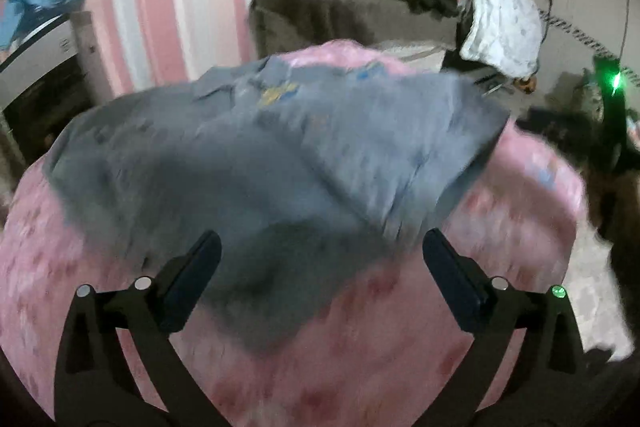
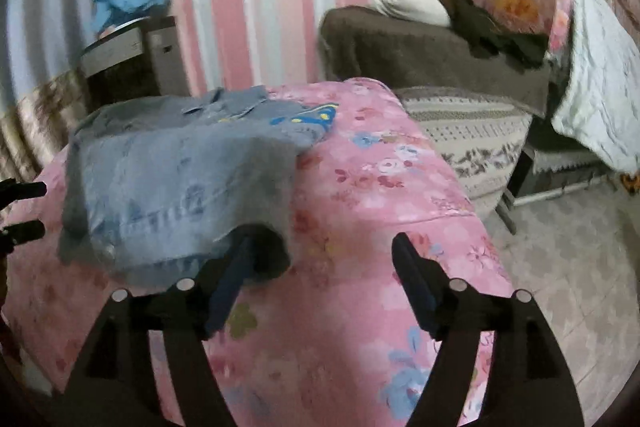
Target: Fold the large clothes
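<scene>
Pink floral bedspread [image 2: 380, 187] covers the bed, and on it lies the blue denim garment [image 2: 176, 171], partly folded, collar end toward the striped wall and hem nearest the grippers. The right gripper [image 2: 324, 255] is released, its left finger tucked under the hem's corner, nearer than the left gripper [image 1: 320, 259], also released above the hem. No writing is legible.

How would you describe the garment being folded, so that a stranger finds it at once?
Look at the pink floral bed cover. On its left part lies the denim jacket, partly folded. It is the only grey-blue cloth there, with blue and yellow embroidery.
</scene>
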Demonstrator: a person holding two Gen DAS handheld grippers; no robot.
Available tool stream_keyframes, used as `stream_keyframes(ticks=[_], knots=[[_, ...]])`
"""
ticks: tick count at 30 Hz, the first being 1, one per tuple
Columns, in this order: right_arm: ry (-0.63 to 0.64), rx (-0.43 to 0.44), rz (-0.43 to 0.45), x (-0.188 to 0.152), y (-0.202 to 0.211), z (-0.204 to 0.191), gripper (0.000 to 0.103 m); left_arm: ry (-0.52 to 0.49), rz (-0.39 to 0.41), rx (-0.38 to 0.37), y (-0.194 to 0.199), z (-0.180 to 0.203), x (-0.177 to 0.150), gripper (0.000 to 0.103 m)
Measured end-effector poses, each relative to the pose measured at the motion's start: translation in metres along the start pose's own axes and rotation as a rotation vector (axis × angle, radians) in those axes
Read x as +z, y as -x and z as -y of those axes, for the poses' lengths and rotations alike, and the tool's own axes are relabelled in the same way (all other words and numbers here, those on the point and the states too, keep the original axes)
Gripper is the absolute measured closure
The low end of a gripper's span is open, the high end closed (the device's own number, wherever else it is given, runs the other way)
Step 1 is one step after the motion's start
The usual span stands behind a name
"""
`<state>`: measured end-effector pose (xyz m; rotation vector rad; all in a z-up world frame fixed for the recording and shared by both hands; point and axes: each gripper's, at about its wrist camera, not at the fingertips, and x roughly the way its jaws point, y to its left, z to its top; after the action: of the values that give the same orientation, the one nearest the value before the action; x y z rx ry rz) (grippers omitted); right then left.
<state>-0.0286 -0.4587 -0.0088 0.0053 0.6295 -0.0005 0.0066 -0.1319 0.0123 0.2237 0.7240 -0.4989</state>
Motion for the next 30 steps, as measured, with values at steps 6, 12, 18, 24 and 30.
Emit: stream_keyframes(ticks=[6,12,18,24,30], knots=[[0.066,-0.035,-0.046,-0.003,-0.03,-0.02,0.03,0.006,-0.14,0.24,-0.024,-0.024,-0.043,0.003],[0.052,-0.011,-0.063,0.003,-0.051,-0.025,0.03,0.085,-0.198,0.245,-0.055,-0.047,-0.041,0.003],[-0.073,0.08,-0.11,0.007,-0.075,-0.013,0.062,0.206,-0.17,0.108,-0.063,-0.063,-0.036,0.034],[-0.061,0.124,-0.081,0.017,-0.064,-0.023,0.099,0.233,-0.082,0.02,-0.052,-0.064,-0.028,0.085],[-0.04,0.236,0.006,0.036,-0.009,-0.04,0.099,0.249,0.075,0.051,0.032,-0.082,-0.01,0.088]])
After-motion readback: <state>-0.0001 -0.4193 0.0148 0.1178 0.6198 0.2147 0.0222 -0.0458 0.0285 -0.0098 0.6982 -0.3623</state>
